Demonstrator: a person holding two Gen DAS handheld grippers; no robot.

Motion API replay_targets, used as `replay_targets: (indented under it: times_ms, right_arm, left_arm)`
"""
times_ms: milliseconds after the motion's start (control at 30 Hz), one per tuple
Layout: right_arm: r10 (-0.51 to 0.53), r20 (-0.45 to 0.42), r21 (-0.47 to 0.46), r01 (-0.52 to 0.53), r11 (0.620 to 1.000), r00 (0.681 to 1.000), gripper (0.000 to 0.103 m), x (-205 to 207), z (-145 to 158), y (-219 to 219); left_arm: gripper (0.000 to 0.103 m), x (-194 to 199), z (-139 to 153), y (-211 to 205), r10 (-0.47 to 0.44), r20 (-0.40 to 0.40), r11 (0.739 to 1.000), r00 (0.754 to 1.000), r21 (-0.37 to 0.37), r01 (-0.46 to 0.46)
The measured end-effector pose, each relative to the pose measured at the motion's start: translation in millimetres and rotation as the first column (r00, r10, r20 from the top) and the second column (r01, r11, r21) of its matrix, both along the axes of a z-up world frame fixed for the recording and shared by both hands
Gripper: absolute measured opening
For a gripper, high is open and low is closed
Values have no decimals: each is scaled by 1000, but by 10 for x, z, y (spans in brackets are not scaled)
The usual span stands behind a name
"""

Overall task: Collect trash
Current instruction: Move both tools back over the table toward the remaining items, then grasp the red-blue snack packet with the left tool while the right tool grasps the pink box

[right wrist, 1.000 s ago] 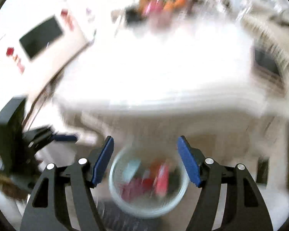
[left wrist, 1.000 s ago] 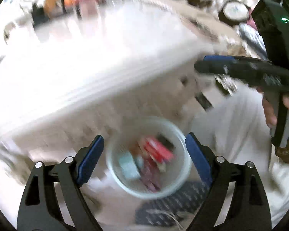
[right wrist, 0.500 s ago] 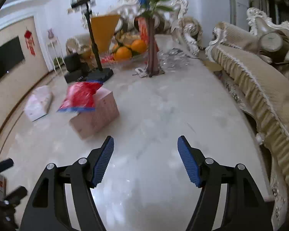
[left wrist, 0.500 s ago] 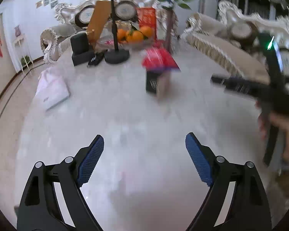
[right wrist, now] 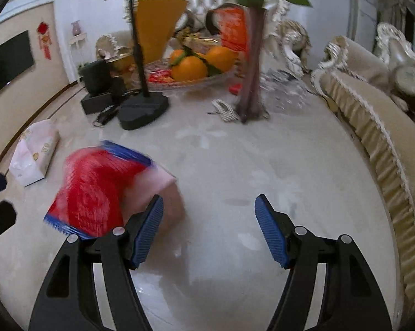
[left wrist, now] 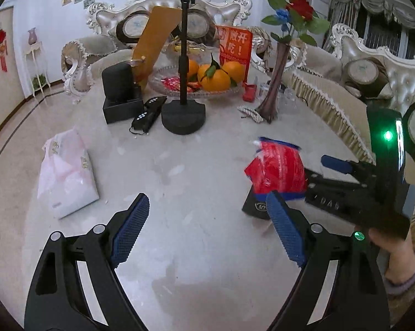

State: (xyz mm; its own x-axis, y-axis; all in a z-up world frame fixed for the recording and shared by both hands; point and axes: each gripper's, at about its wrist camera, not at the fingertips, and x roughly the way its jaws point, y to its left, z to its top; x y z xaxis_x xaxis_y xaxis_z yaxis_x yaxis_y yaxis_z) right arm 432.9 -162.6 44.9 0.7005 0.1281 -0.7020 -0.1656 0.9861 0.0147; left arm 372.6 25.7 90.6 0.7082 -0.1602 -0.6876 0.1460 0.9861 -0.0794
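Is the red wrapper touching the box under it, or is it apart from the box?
Touching. In the right wrist view the red wrapper lies draped over the pink box, with no gap between them.

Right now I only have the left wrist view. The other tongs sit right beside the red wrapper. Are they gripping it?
Observer: No. In the right wrist view the right tongs stand open, with only bare table between them.
Reviewer: So where is the wrapper from that camera?
Observer: The red wrapper lies to the left of the gap, draped over a pink box. The side of that box facing your camera is dark, so you would not see the pink.
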Motion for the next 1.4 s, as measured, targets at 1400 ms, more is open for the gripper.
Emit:
replay_targets:
  times_ms: [1400]
  right_arm:
    - [61,-130,-99,-74,992,990,78,594,-395,1090]
  left_arm:
    - [85,1392,-472,712,146,-69,983,987,125,-137]
